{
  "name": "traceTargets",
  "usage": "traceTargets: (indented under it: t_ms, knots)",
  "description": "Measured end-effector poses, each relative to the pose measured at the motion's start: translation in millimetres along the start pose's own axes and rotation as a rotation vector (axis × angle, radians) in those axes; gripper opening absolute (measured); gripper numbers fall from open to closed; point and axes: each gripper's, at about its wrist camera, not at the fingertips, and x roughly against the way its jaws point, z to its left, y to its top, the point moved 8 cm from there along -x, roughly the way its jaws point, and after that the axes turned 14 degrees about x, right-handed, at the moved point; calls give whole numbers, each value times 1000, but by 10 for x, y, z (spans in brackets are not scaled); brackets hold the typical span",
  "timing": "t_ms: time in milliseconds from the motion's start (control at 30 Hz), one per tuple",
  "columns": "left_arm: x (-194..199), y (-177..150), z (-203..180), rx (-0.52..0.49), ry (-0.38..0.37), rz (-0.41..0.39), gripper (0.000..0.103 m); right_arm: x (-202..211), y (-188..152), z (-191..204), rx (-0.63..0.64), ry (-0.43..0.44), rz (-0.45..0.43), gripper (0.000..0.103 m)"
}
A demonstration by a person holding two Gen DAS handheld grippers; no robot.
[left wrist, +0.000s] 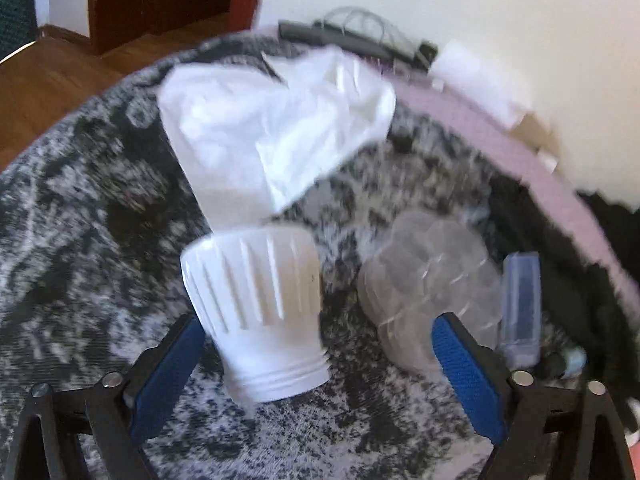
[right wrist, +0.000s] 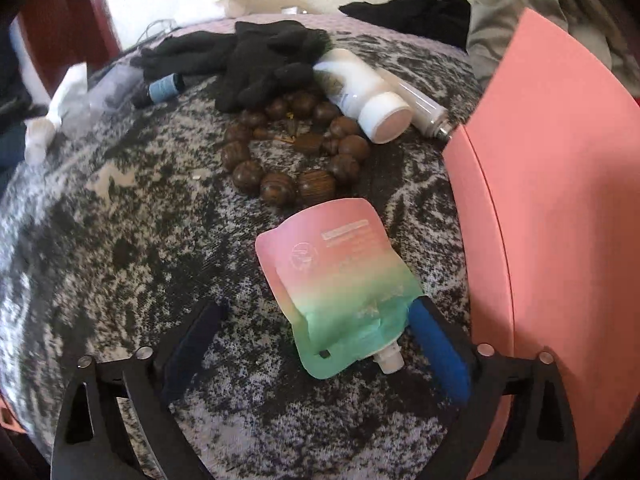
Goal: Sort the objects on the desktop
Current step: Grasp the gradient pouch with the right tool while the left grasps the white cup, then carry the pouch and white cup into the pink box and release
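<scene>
The left gripper stands with jaws wide, the white tube lying loose between them on the mottled worktop, neck toward the camera. It looks light and crumpled soft at its tail, stiffer at the ribbed shoulder, the better place to pinch. The right gripper is equally open, one jaw touching the single pastel spout pouch, limp and probably slippery. Beyond: one bead bracelet, one white bottle, black gloves, uncountable.
</scene>
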Motion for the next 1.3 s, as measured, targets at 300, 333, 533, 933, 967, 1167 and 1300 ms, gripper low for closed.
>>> traceTargets:
  t_ms: [300,333,533,933,967,1167,1300]
  knots:
    - [437,-101,-7,-56,-87,0,44,431,179,-143,-68,-23,-113,20]
    - [523,-87,0,-67,-91,-11,44,490,189,-109,-65,-7,-124,17]
    - [1297,-278,92,-84,-159,-47,44,865,257,184,-38,42,-212,11]
    - [2644,-1268,-205,-228,-345,-133,44,1899,179,814,4,197,-421,11]
    - [2705,-1342,-277,-248,-355,-137,44,1992,154,828,7,199,-437,11]
    - [3037,-1783,-863,-370,-445,-153,44,2515,-32,670,15,142,-536,11]
    - [3144,-2187,-1405,-477,-517,-138,44,2858,-171,386,-19,80,-604,11]
